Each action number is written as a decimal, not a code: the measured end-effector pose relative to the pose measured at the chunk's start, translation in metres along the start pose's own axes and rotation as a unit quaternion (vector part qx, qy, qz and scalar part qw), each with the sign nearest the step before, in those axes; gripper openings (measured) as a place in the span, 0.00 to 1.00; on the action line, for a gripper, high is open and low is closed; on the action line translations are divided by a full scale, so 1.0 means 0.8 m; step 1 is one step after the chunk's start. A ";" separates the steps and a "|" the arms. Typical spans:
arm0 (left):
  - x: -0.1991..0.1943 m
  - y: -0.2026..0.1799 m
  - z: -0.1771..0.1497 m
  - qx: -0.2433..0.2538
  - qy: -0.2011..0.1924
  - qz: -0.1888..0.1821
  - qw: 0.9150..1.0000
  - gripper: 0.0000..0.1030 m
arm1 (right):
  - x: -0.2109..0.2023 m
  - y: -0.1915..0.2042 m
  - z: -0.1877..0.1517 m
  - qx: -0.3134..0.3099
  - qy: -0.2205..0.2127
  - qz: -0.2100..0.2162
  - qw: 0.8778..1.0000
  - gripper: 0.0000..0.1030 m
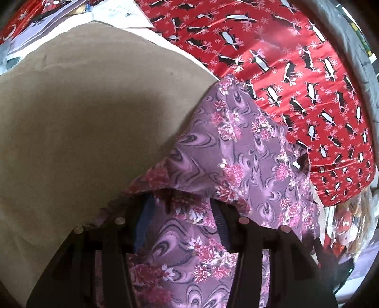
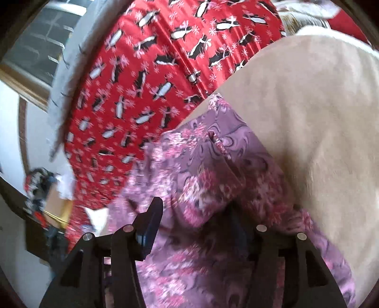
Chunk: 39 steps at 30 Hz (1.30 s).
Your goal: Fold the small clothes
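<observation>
A purple floral garment [image 1: 239,147] lies across a beige cloth surface [image 1: 78,123] and drapes over both grippers. My left gripper [image 1: 182,213] has cloth bunched between its fingers, which stand wide apart, and the fingertips are covered. In the right wrist view the same garment [image 2: 213,170] covers my right gripper [image 2: 196,213]. Its left finger [image 2: 151,218] shows and the right one is hidden under cloth. The jaws stand apart with fabric lying between them.
A red cloth with penguin print [image 1: 296,61] lies behind the garment; it also shows in the right wrist view [image 2: 142,78]. Papers [image 1: 113,11] lie at the far edge. Clutter [image 2: 40,189] sits at the left, low down.
</observation>
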<state>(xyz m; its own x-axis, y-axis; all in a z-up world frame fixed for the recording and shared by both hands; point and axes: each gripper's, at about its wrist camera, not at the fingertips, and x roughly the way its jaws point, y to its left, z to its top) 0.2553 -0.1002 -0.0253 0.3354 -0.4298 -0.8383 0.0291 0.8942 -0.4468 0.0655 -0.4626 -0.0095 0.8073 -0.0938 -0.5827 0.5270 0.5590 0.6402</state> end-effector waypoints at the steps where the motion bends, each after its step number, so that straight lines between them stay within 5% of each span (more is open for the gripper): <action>1: -0.004 -0.002 0.000 0.003 -0.010 0.003 1.000 0.34 | 0.002 0.006 0.005 -0.009 0.006 0.016 1.000 0.11; 4: -0.015 -0.006 0.003 0.008 -0.036 0.016 0.999 0.23 | -0.030 0.027 0.022 -0.046 -0.038 0.055 0.997 0.05; 7: -0.006 -0.004 0.004 0.001 -0.018 0.027 0.999 0.14 | -0.050 0.010 0.029 -0.027 -0.065 0.050 0.996 0.05; 12: -0.004 -0.006 0.002 -0.004 -0.004 0.040 0.999 0.13 | -0.019 -0.053 0.013 0.042 0.018 -0.005 0.999 0.05; 18: -0.013 -0.015 -0.001 0.001 -0.021 0.025 0.999 0.15 | -0.027 -0.052 0.020 0.076 -0.021 0.007 0.997 0.33; 19: -0.011 -0.014 -0.001 0.002 -0.022 0.026 0.999 0.15 | -0.027 -0.047 0.027 0.071 -0.023 0.011 0.997 0.32; 21: -0.005 -0.011 -0.001 -0.002 -0.020 0.034 0.999 0.15 | -0.033 -0.035 0.042 0.055 -0.033 0.036 0.997 0.05; 24: 0.002 -0.006 0.001 -0.005 -0.010 0.042 0.999 0.15 | -0.065 -0.021 0.053 0.033 -0.092 0.063 0.993 0.05; 26: 0.002 -0.007 0.001 -0.004 -0.010 0.045 0.999 0.15 | -0.064 -0.032 0.053 0.041 -0.091 0.046 0.994 0.05; 30: -0.003 -0.009 0.000 0.000 -0.011 0.054 0.998 0.15 | -0.029 -0.071 0.033 0.065 0.015 -0.040 0.997 0.07; 33: -0.018 -0.013 -0.008 -0.007 -0.021 0.056 0.998 0.14 | -0.064 -0.061 0.030 0.053 -0.041 -0.071 0.995 0.15; 36: -0.041 -0.043 -0.030 0.044 -0.065 0.047 0.996 0.18 | -0.101 -0.042 0.031 0.029 -0.110 -0.041 0.993 0.16; 39: -0.046 -0.071 -0.046 0.101 -0.088 0.040 0.990 0.38 | -0.089 -0.016 0.023 -0.022 -0.084 -0.008 0.996 0.29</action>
<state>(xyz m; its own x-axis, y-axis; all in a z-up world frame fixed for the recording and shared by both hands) 0.2064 -0.1398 0.0197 0.5028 -0.3439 -0.7931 0.1771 0.9390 -0.2949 0.0060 -0.4782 0.0329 0.8342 -0.2372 -0.4979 0.5306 0.5913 0.6073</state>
